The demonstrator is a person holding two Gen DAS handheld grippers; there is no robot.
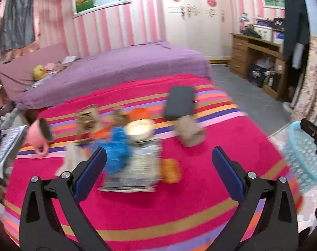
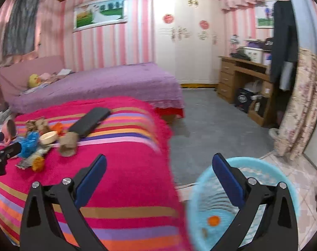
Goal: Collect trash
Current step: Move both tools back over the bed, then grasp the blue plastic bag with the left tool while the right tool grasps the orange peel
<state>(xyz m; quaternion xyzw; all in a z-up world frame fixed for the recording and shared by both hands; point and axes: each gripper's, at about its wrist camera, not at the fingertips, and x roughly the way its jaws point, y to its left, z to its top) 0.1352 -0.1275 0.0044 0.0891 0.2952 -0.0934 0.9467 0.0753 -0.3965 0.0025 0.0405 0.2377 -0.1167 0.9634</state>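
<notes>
A heap of trash lies on the striped pink blanket: a blue crumpled wrapper, a printed foil packet, an orange piece, a crumpled brown paper and torn cardboard. My left gripper hangs open above the heap, nothing between its blue pads. My right gripper is open and empty, its right finger over the light blue basket on the floor. An orange scrap lies inside the basket. The same heap shows at far left in the right wrist view.
A pink mug, a cream bowl and a dark flat case also sit on the blanket. A purple bed stands behind. A wooden desk and grey carpet lie to the right.
</notes>
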